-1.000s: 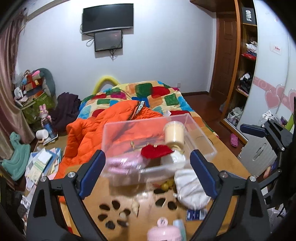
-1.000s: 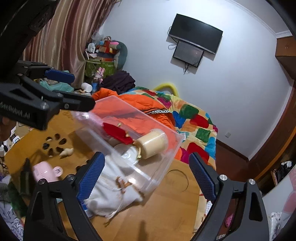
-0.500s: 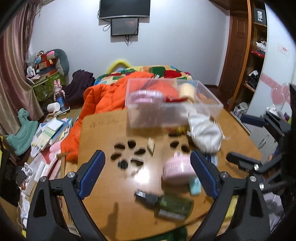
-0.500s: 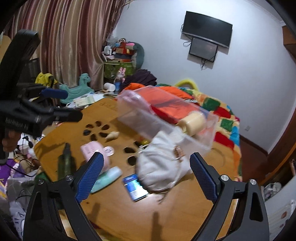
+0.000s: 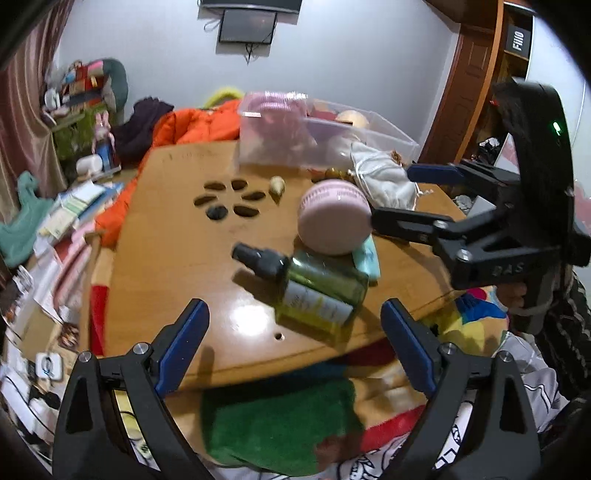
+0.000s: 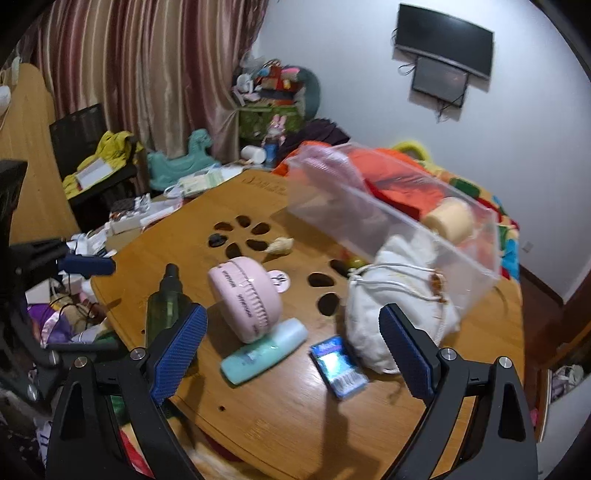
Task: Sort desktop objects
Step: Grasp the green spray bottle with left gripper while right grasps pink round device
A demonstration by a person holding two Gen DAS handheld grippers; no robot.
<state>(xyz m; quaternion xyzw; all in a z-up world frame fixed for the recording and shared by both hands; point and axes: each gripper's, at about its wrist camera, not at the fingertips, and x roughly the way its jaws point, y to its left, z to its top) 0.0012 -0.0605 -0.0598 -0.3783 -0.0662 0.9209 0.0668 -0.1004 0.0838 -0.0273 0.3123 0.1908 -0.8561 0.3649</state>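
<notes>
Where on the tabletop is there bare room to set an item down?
Bare wood lies on the table along its near edge, in front of the blue packet and mint tube, and on its left side beyond the flower cutouts. It is crowded around the pink case, white pouch and clear bin.

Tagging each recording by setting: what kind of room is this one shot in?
Most likely a lived-in bedroom. A bed with a patchwork quilt stands behind the wooden table, a screen hangs on the wall, and striped curtains hang above toys and papers on the floor.
</notes>
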